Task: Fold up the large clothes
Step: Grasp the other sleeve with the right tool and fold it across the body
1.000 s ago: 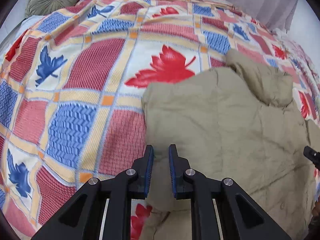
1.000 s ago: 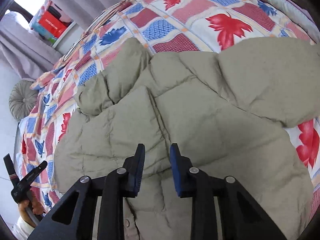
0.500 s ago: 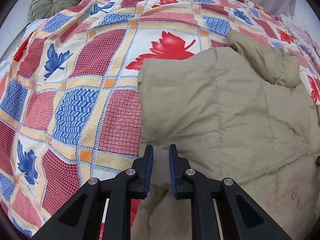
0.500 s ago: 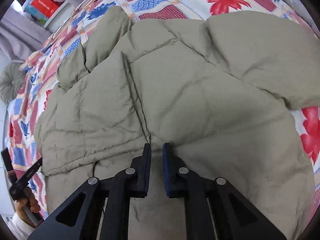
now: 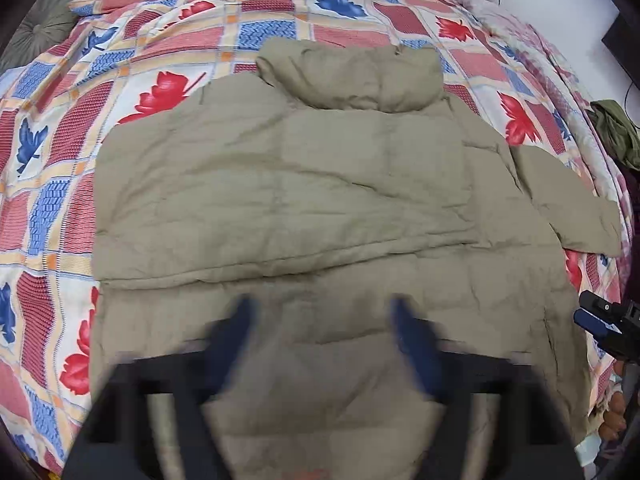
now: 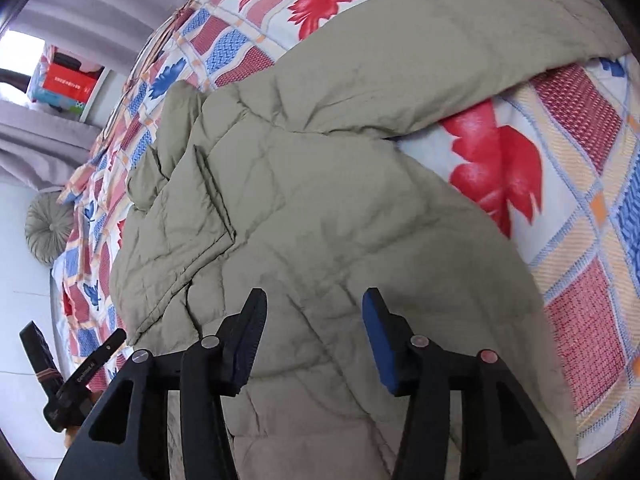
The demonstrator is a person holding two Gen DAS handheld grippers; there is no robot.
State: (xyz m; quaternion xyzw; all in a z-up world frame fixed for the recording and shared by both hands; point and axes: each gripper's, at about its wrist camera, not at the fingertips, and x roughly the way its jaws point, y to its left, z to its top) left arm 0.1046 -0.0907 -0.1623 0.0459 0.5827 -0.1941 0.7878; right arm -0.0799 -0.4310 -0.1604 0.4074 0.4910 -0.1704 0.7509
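A khaki padded jacket (image 5: pixel 320 184) lies back-up on the bed, collar (image 5: pixel 352 76) at the far side. One side is folded over its back; the other sleeve (image 5: pixel 572 204) stretches out to the right. My left gripper (image 5: pixel 322 320) is blurred, above the jacket's lower half. Its jaws are opening wide and grip nothing. My right gripper (image 6: pixel 314 308) hangs over the jacket (image 6: pixel 320 200) near its right side, jaws opening with no fabric pinched between them. It also shows at the right edge of the left wrist view, right gripper (image 5: pixel 600 320). The left gripper (image 6: pixel 76 372) appears at the lower left.
The bedspread (image 5: pixel 160 40) is a red, blue and cream leaf pattern. A round green cushion (image 5: pixel 36 36) sits at the bed's far left corner. A dark green garment (image 5: pixel 616 136) lies off the right edge. A shelf with a red box (image 6: pixel 68 80) stands by grey curtains.
Both grippers were shut on jacket fabric and have let go, now standing open. The left gripper moved right over the jacket's middle, and the jacket's left side now lies folded over its back.
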